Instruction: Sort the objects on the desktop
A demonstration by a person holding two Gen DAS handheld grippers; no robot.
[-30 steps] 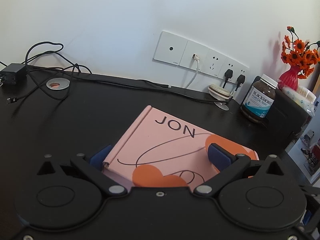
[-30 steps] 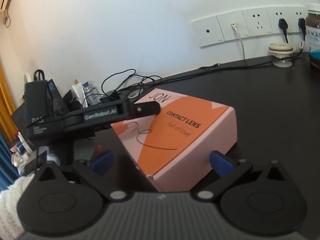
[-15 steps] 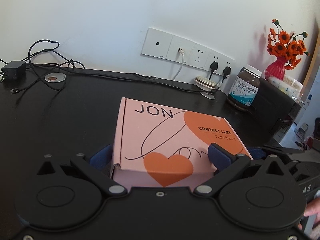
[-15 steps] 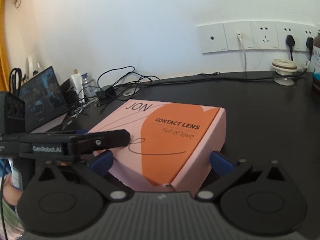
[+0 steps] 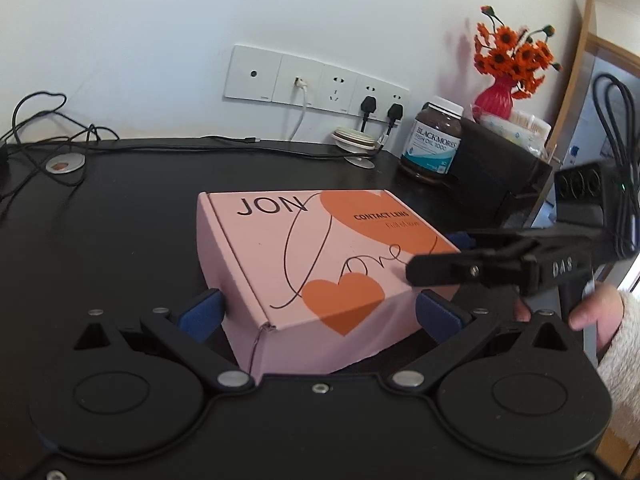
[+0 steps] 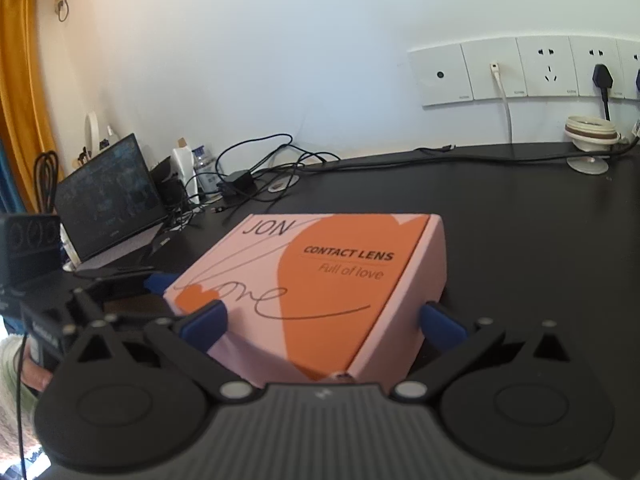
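Note:
A pink carton with orange hearts, printed "JON" and "CONTACT LENS" (image 5: 320, 264), lies flat on the black desk (image 5: 120, 232). My left gripper (image 5: 320, 314) is open, its blue pads on either side of the carton's near corner. My right gripper (image 6: 322, 322) is also open and straddles the opposite near corner of the carton (image 6: 320, 280). In the left wrist view one of the right gripper's black fingers (image 5: 460, 268) reaches over the carton's right edge. In the right wrist view a blue pad (image 6: 160, 282) of the left gripper sits at the carton's left side.
A brown supplement jar (image 5: 434, 142), a dark organiser box (image 5: 492, 164) and a red vase of orange flowers (image 5: 494, 100) stand at the back right. Cables (image 5: 48, 148) trail at the back left. A small screen (image 6: 108, 196) leans at the far left. A hand (image 5: 592, 312) holds the right gripper.
Both views have swung around the carton, which now shows more of its top and lettering. The right gripper has come into the left wrist view at the carton's right edge. Finger spacing is unchanged.

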